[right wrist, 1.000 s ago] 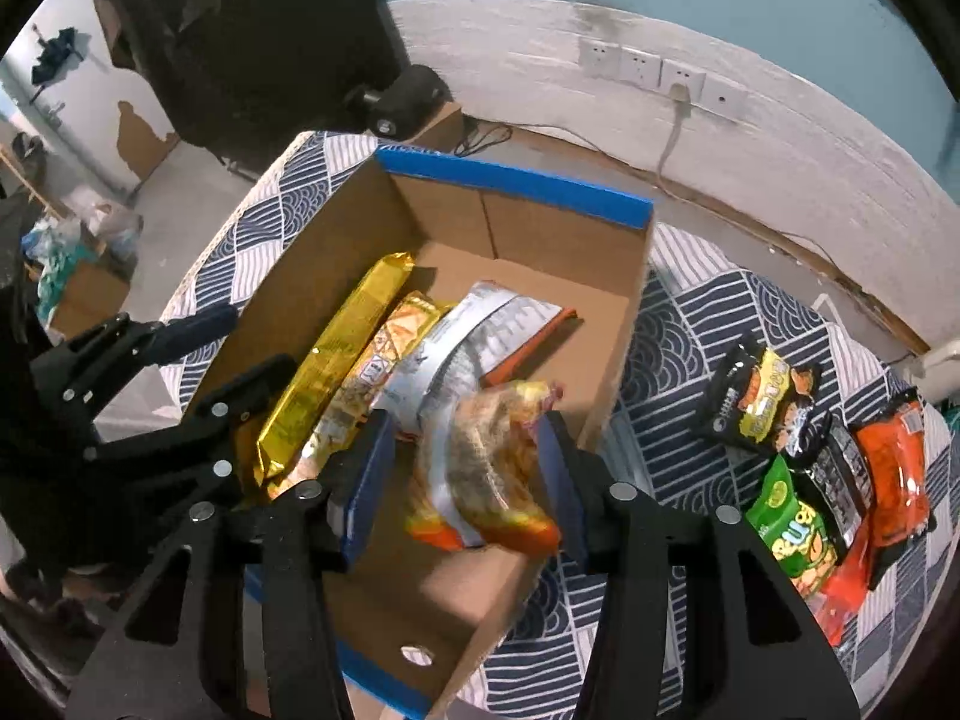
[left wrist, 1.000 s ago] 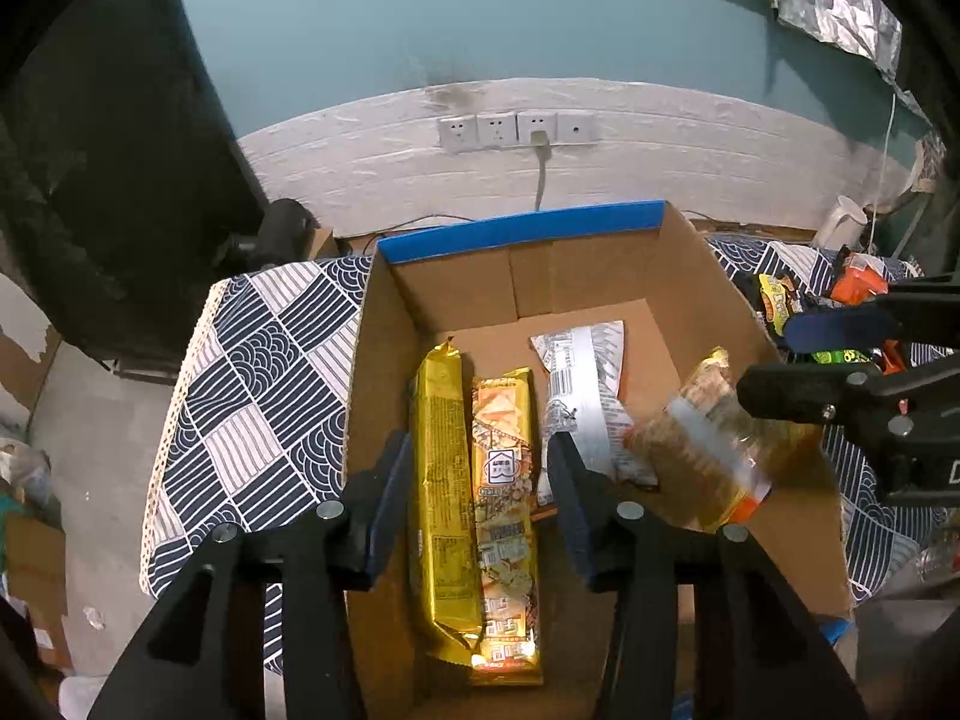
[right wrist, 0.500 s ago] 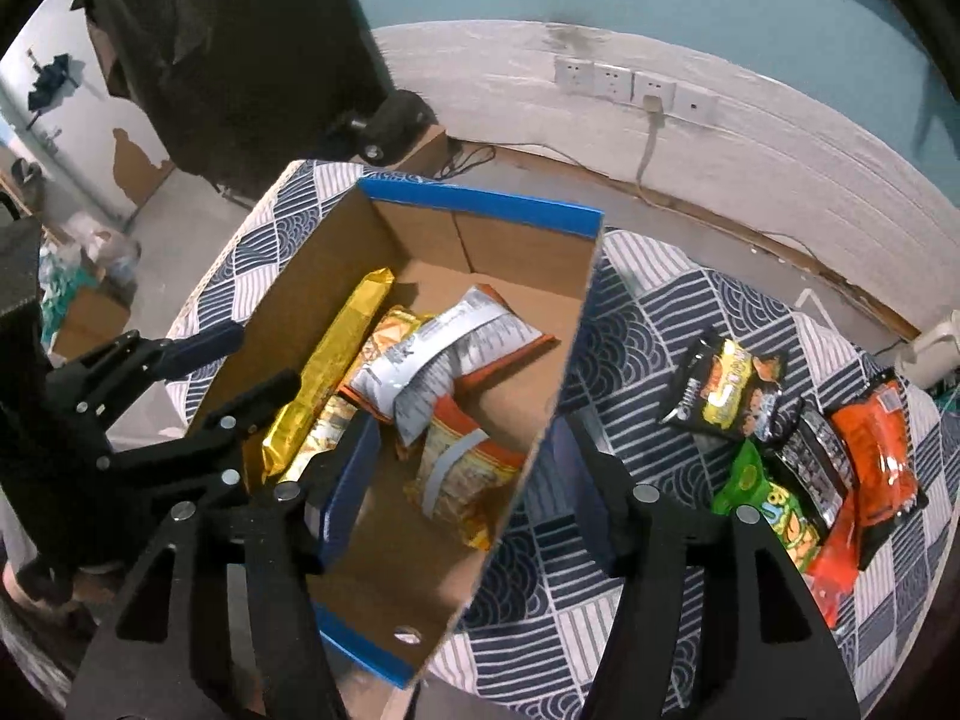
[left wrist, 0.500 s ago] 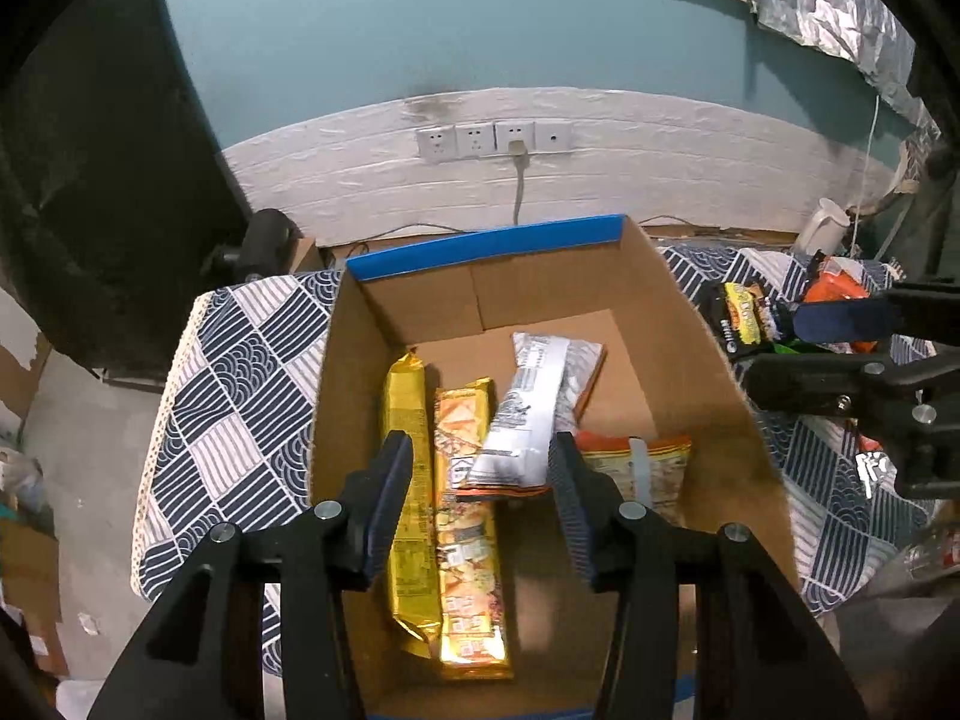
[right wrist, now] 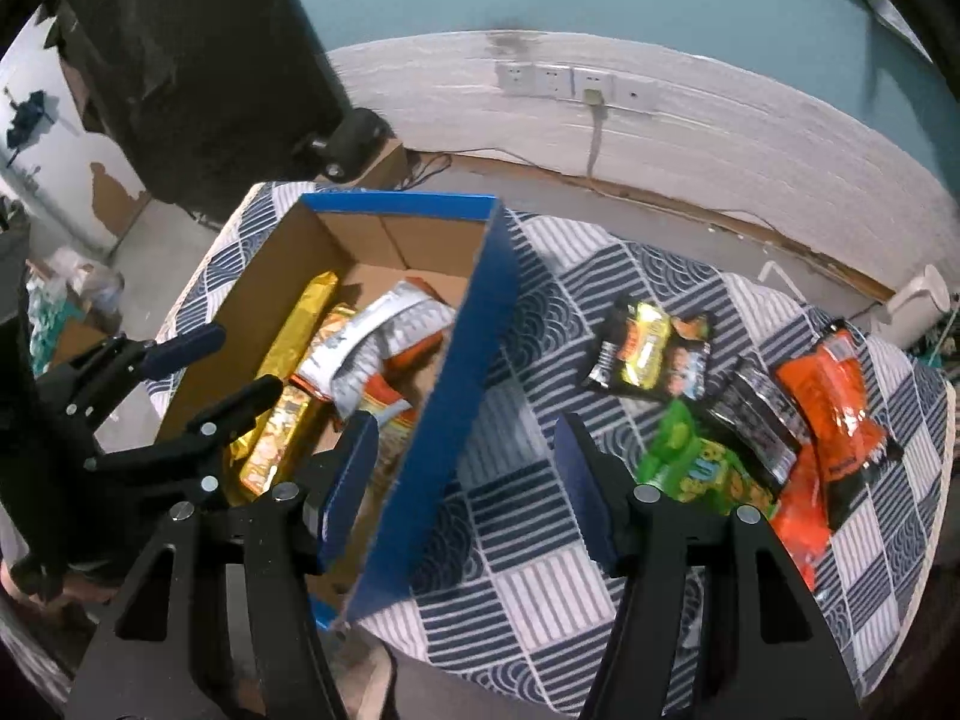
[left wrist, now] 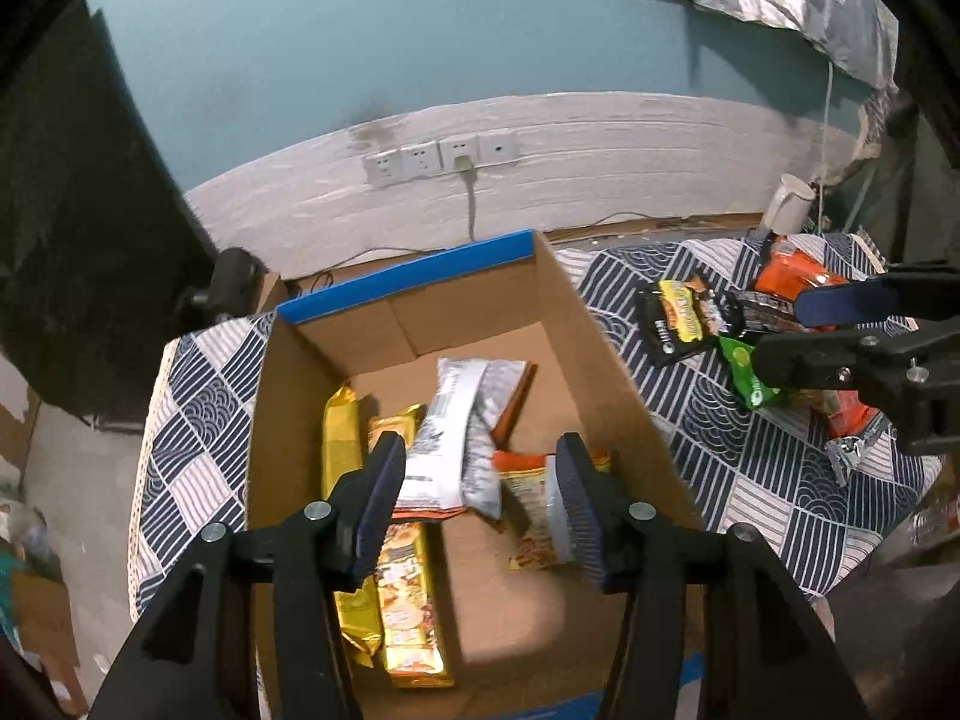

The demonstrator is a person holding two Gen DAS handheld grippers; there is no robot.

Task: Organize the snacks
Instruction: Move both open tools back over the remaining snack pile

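- Since a second ago, the orange noodle pack (left wrist: 534,516) has left the right gripper (right wrist: 465,480) and lies in the cardboard box (left wrist: 606,372).
- Right fingers spread, empty; left gripper (left wrist: 477,498) fingers opening, empty.
- Four packs boxed; black-yellow packet (right wrist: 645,348), green bag (right wrist: 690,456), orange bag (right wrist: 834,402) wait on the tabletop (right wrist: 540,540).

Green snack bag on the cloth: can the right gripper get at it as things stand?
Probably yes. The right gripper is empty and open, with the green snack bag just past its outer finger on the patterned cloth. Nothing lies on top of it; only the black packet crowds its far side.
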